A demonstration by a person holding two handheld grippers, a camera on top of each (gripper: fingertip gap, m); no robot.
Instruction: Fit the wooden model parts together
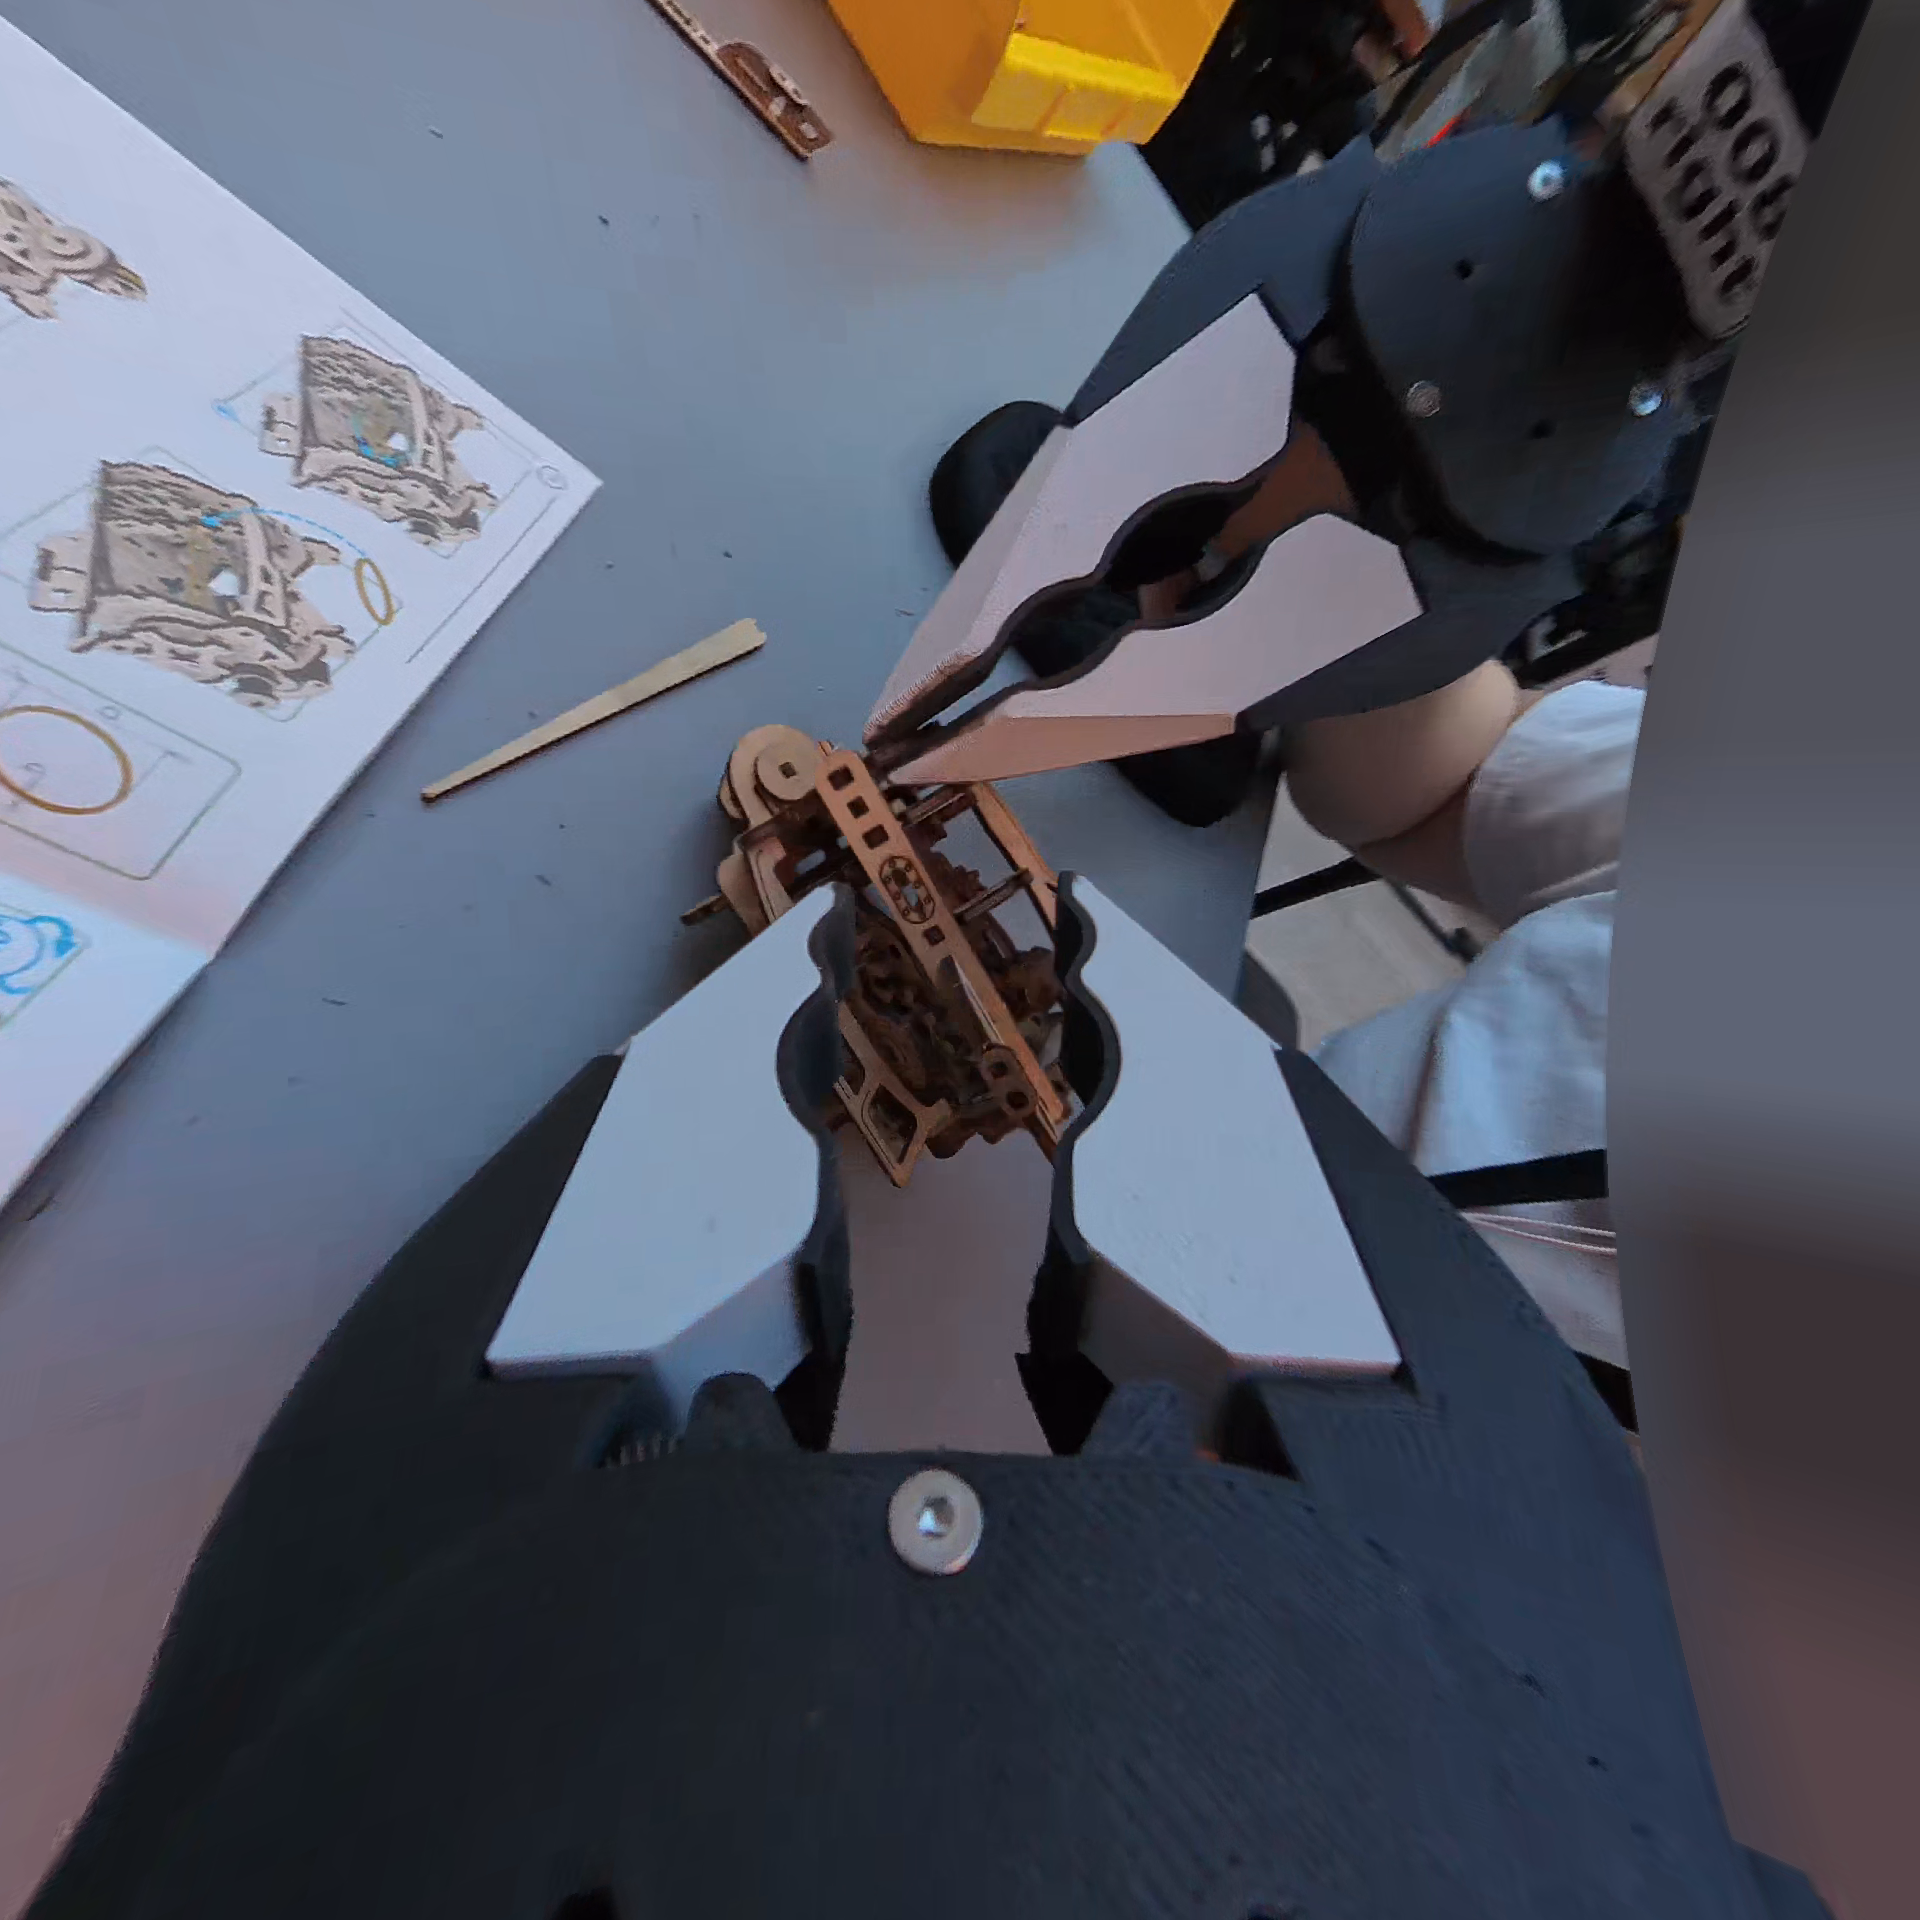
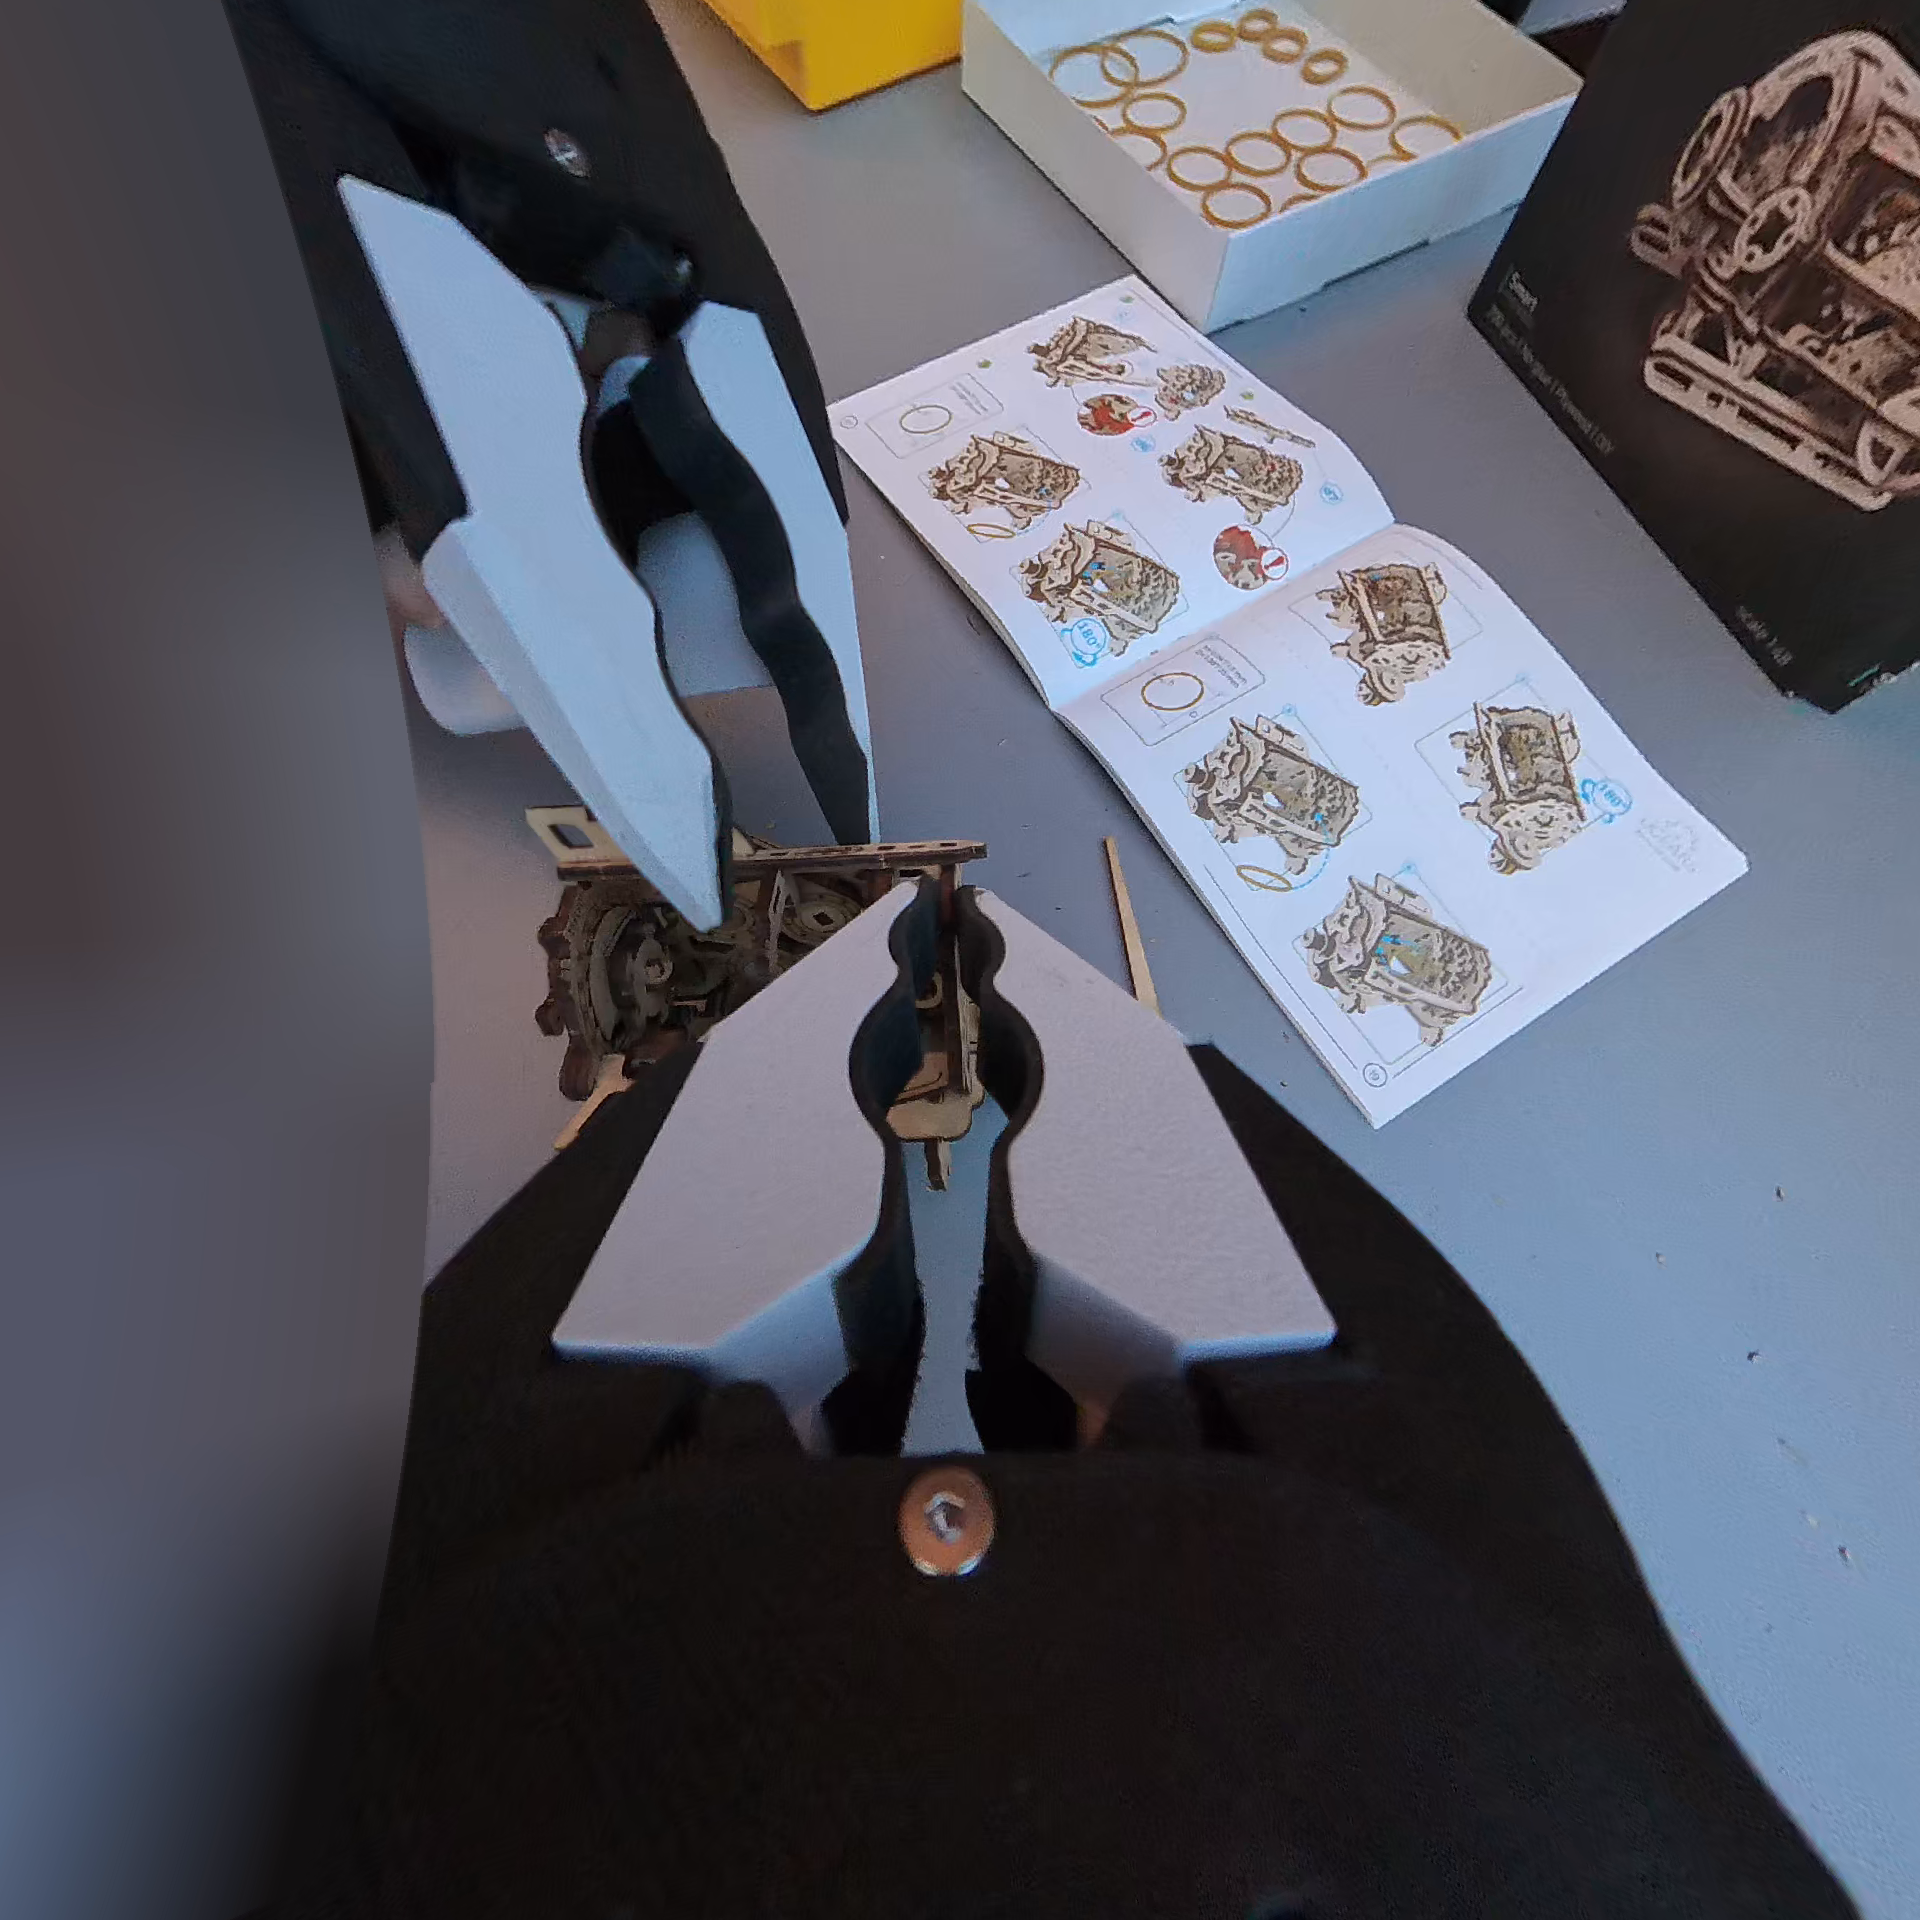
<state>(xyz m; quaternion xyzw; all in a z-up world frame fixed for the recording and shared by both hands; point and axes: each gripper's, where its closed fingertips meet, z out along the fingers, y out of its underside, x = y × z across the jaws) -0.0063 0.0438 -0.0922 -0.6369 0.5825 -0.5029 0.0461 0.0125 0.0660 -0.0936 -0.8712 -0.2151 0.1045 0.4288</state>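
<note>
A wooden gear model (image 1: 902,883) lies on the grey table (image 1: 644,343). My left gripper (image 1: 951,902) straddles its middle, with a finger pressed on each side, shut on it. My right gripper (image 1: 883,750) comes in from the upper right, and its tips are pinched on the far end of the model's perforated strip. In the right wrist view the right gripper (image 2: 935,896) is shut on a thin wooden edge at the near end of the model (image 2: 623,966). The left gripper (image 2: 784,873) reaches down onto the model from the upper left.
An open instruction booklet (image 1: 260,520) (image 2: 1299,675) lies beside the model, with a thin wooden stick (image 1: 592,722) (image 2: 1127,925) between them. A yellow bin (image 1: 1018,62), a loose wooden strip (image 1: 758,78), a white box of rubber bands (image 2: 1299,260) and a black product box (image 2: 1714,416) stand farther back. My right gripper's tips are some 8 centimeters from the thin wooden stick (image 2: 1127,925). It turns up in the left wrist view (image 1: 534,738) as well.
</note>
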